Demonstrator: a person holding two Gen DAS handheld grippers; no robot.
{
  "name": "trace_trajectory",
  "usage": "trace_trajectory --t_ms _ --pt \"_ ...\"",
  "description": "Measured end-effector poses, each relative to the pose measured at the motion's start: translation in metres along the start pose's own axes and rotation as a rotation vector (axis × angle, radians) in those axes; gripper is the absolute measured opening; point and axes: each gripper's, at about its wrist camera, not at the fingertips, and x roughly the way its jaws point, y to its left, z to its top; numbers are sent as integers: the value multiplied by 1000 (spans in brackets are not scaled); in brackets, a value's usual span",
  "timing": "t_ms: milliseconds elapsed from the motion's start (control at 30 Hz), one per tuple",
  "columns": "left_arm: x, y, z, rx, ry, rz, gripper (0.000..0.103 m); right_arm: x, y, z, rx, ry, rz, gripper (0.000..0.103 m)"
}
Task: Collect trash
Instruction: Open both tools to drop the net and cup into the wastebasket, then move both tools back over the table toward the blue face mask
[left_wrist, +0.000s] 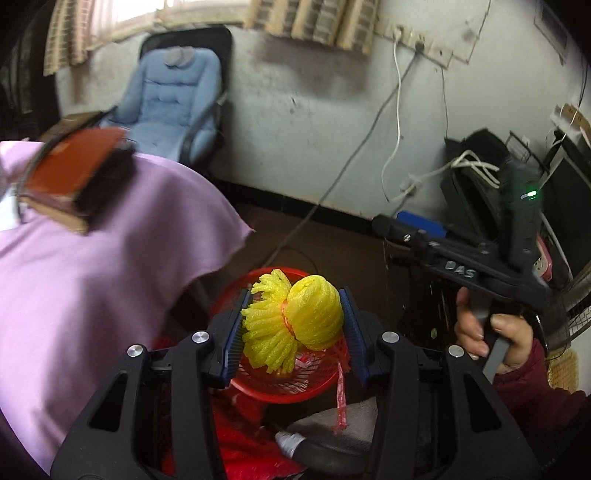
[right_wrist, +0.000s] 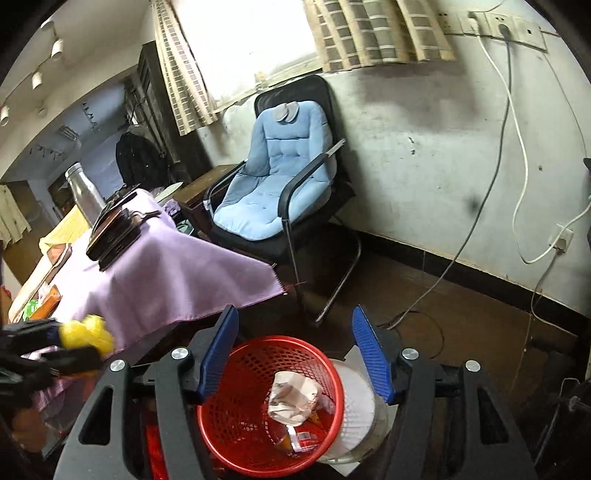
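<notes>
Currently the left gripper (left_wrist: 293, 325) is clamped on the yellow foam net (left_wrist: 295, 319), held directly above the red basket (left_wrist: 280, 391); release is a straight drop. The right gripper (right_wrist: 295, 354), jaws apart and empty, hovers over the same basket.

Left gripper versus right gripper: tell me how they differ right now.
The left gripper is shut on the yellow foam net; the right gripper is open and holds nothing. The left gripper holds its load above the red basket; the right gripper hangs empty over the same basket, which already has crumpled paper inside. Both have blue finger pads.
</notes>
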Motion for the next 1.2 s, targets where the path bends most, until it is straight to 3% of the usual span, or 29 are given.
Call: trace_trajectory --t_ms 67,167,367,700,967,1200 --pt "10 -1 3 -7 10 9 71 0 -4 1 7 2 3 63" --pt "7 -1 2 -23 -8 18 86 -3 -5 3 17 -1 22 63" --pt "-28 23 -1 -88 -73 75 90 -6 9 4 12 -13 65 63" --pt "-115 87 -35 -250 -214 270 92 -11 60 9 -68 -12 164 64" --pt "-223 161 -109 -444 -324 508 96 -13 137 15 -174 -3 296 69" --pt "-321 233 -206 -697 -361 763 96 -14 211 12 -282 22 398 74"
